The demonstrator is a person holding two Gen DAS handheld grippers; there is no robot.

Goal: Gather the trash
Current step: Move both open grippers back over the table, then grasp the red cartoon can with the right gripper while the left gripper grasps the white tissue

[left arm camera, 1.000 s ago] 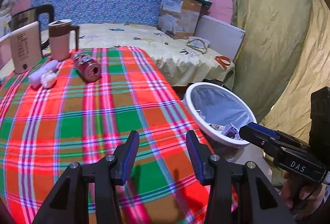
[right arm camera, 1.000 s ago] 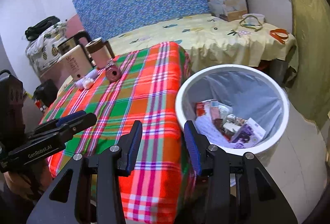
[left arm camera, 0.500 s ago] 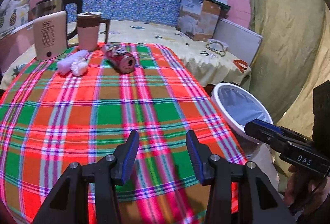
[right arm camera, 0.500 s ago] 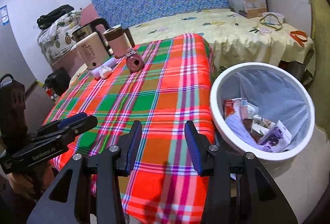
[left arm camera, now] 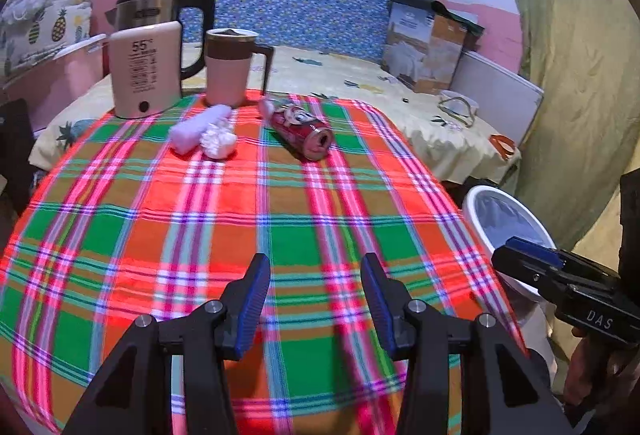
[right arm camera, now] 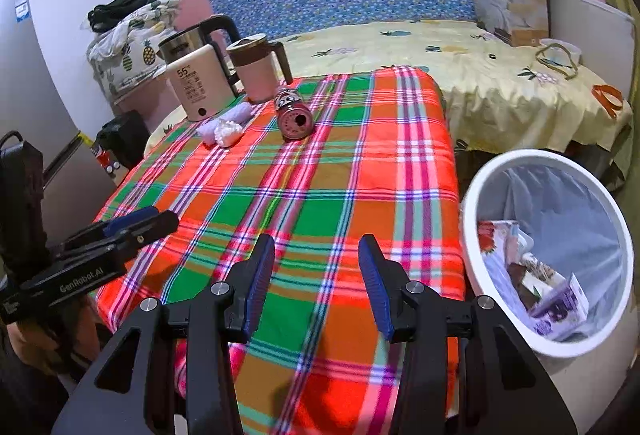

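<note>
A: Where's the trash?

B: At twelve o'clock, far across the plaid table (left arm camera: 280, 227): one red can (left arm camera: 306, 129) on its side, long axis running roughly eleven-to-five, open end facing us. One crumpled tissue (left arm camera: 218, 142) and one white roll (left arm camera: 198, 129) lie at eleven.

A: The tongs?

B: Left gripper (left arm camera: 314, 299) and right gripper (right arm camera: 316, 281) both spread, empty, about equally distant. One bin (right arm camera: 480, 195) at three o'clock.

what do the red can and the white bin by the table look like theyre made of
Red can: likely thin metal, glossy printed wall, dull pinkish end with a drinking hole. White bin: probably smooth matte plastic, even white rim, lined with a thin pale bag that looks like plastic film.
</note>
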